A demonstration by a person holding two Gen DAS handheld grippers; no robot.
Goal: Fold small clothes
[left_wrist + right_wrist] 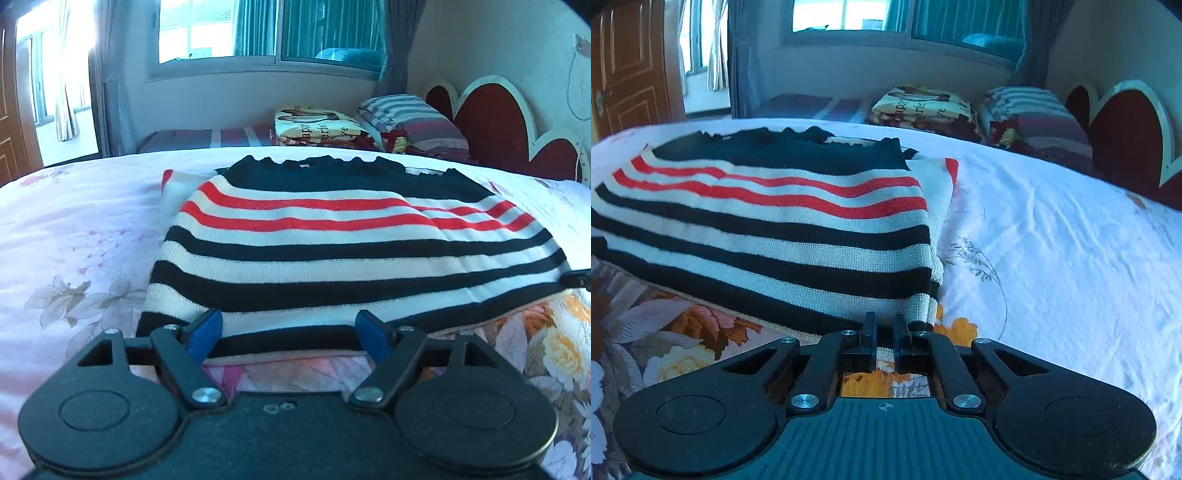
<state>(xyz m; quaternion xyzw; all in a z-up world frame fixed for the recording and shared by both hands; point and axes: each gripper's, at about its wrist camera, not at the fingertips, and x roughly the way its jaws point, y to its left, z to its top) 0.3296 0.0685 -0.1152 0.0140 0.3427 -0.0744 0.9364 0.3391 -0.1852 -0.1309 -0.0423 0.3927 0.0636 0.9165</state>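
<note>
A: Item one, location?
B: Striped sweater (pixel 332 240), folded, flat on the floral bedsheet (pixel 74 229), near edge facing both claws.
A: Left gripper (pixel 291 332)?
B: Jaws spread wide over the near hem, blue pads (pixel 207 328) clear of the knit.
A: Right gripper (pixel 884 332)?
B: Pressed together, pinching the sweater's near right corner.

At the bottom of my view a floral quilt (pixel 546 354) lies over a white sheet (pixel 1071 229); upper right, a red heart-shaped headboard (pixel 495 122); beside it a striped pillow (pixel 410 114) and folded blanket (pixel 923 105); a window (pixel 221 29) along the top; a wooden door (pixel 628 66) upper left.
</note>
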